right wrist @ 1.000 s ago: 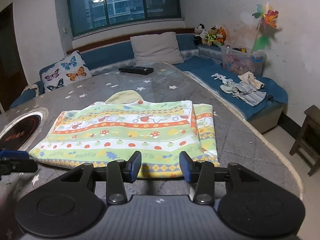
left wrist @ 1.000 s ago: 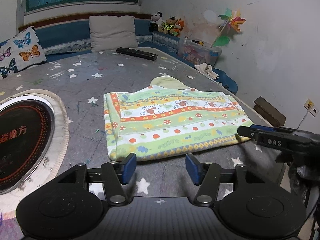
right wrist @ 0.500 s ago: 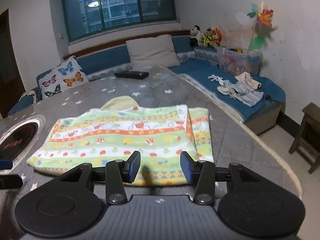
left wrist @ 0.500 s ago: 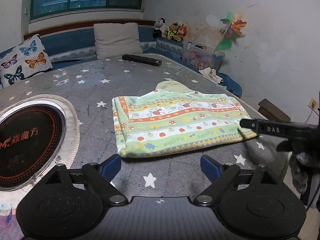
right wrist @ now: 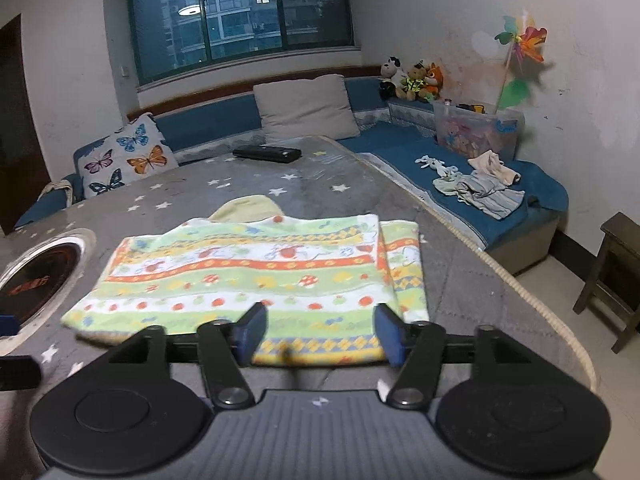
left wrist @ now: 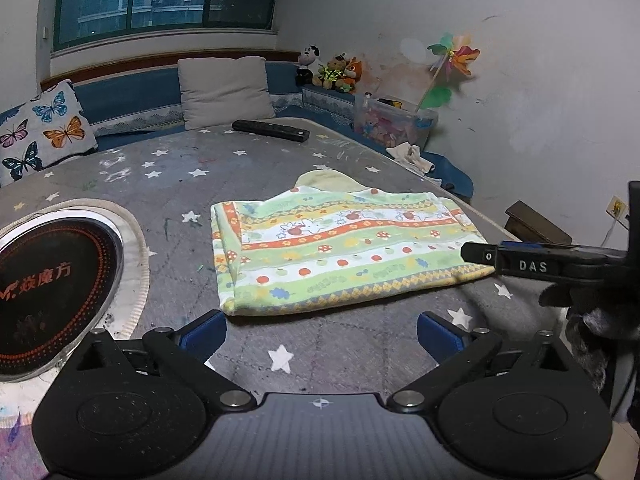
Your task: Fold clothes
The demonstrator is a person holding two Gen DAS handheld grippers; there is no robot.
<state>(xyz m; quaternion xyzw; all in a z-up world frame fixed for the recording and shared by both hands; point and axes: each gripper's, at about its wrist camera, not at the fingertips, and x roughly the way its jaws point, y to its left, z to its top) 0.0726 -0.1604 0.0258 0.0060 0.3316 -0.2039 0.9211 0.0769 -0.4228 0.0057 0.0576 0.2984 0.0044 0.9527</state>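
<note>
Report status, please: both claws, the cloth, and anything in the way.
Left claw and right claw opening, nothing gripped. Cloth lies folded flat on the table. Nothing blocks it; remote far behind.

This is a room in a home; a blue corner sofa (right wrist: 400, 140) with a butterfly cushion (right wrist: 128, 158), soft toys (right wrist: 412, 78), a toy box (right wrist: 478, 130) and laundry (right wrist: 480, 192); night apartment blocks behind the window (right wrist: 244, 20).
</note>
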